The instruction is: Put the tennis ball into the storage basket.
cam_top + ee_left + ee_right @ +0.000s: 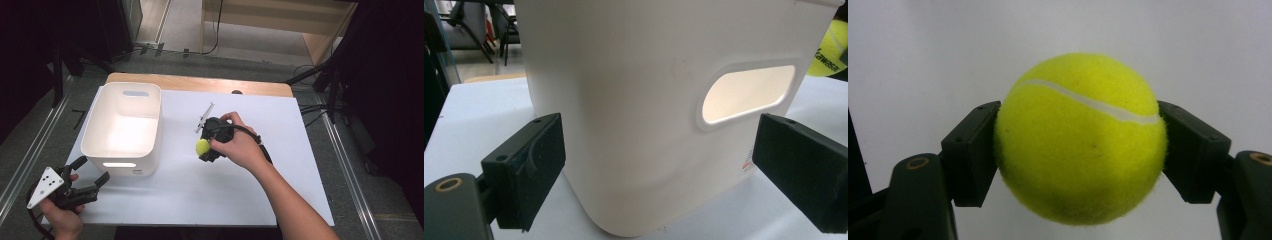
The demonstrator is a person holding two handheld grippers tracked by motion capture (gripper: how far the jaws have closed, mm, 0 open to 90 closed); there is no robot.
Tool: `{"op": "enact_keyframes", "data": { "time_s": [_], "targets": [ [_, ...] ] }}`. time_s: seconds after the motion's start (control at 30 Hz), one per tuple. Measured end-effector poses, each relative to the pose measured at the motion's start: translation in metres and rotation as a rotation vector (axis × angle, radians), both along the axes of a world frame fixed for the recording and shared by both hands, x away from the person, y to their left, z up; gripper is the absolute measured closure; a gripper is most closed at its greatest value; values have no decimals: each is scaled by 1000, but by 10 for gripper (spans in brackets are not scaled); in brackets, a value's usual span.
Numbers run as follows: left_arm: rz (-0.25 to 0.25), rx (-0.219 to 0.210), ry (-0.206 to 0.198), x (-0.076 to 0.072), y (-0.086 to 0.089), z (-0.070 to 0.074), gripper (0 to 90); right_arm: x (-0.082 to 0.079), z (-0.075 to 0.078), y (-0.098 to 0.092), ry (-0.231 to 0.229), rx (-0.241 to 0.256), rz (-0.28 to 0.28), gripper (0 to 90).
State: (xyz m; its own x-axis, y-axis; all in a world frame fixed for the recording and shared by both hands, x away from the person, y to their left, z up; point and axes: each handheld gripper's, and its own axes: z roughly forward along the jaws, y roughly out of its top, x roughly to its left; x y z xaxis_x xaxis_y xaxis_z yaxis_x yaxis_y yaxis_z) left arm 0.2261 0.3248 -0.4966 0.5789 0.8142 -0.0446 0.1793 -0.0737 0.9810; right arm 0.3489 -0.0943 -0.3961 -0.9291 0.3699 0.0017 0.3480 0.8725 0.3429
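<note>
A yellow tennis ball (1080, 137) sits clamped between both pads of my right gripper (1080, 150). From above, the ball (202, 146) and right gripper (206, 150) are over the white table near its middle, right of the white bin (122, 129). My left gripper (92, 184) is at the table's front left corner, open, just in front of the bin's near wall. In the left gripper view the bin's wall (644, 100) with its handle slot (746, 92) stands close ahead between the spread jaws of the left gripper (664, 170), and a bit of the ball (831, 47) shows at the far right.
The white table top (240, 195) ends in a wooden strip (200, 82) at the back. The bin looks empty inside. Dark stands and cables surround the table on the floor.
</note>
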Motion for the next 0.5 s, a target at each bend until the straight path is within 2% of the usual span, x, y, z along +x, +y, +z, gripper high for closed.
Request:
{"op": "enact_keyframes", "data": {
  "time_s": [0.5],
  "targets": [
    [1, -3, 2, 0, 0, 0, 74, 6, 15, 20, 12, 17, 34, 238]
  ]
}}
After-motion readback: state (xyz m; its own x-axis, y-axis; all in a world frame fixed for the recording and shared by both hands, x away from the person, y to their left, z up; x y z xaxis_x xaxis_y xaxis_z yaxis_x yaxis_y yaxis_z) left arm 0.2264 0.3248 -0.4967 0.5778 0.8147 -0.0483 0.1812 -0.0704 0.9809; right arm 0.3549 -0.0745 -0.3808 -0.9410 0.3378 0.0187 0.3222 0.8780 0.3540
